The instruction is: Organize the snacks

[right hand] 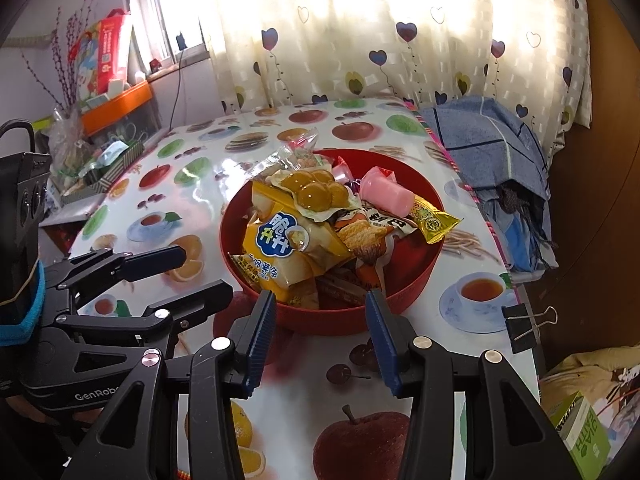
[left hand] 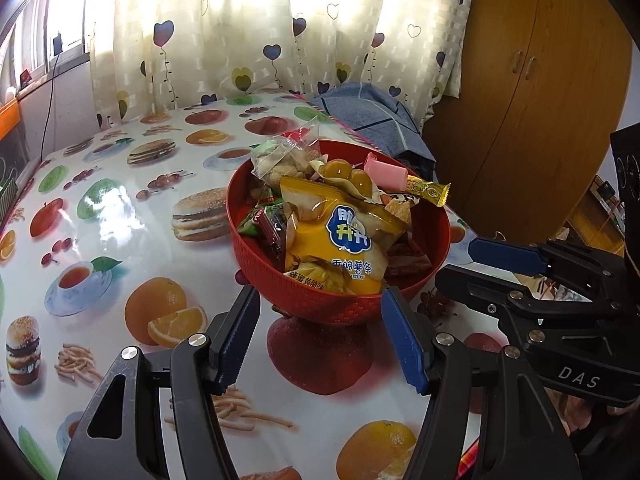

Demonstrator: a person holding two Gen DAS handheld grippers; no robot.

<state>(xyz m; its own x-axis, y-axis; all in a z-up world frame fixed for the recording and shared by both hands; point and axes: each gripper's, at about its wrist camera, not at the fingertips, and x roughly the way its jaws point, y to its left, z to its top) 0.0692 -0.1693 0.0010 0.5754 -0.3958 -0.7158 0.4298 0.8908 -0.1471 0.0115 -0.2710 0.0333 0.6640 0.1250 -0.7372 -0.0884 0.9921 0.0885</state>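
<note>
A red bowl [left hand: 320, 300] heaped with snack packets [left hand: 340, 236] stood on the fruit-print tablecloth [left hand: 120, 220]. The left gripper [left hand: 320, 300] hung open near it, the right gripper [left hand: 476, 264] alongside.

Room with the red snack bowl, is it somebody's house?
Most likely a home room: a window with a heart-print curtain, a wooden wardrobe, and a table under a fruit-and-burger tablecloth holding the red bowl.

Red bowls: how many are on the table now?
1. The red bowl stands on the fruit-print tablecloth, just ahead of both claws, and is piled with snack packets. No other bowl shows, though the views do not cover the whole table.
</note>
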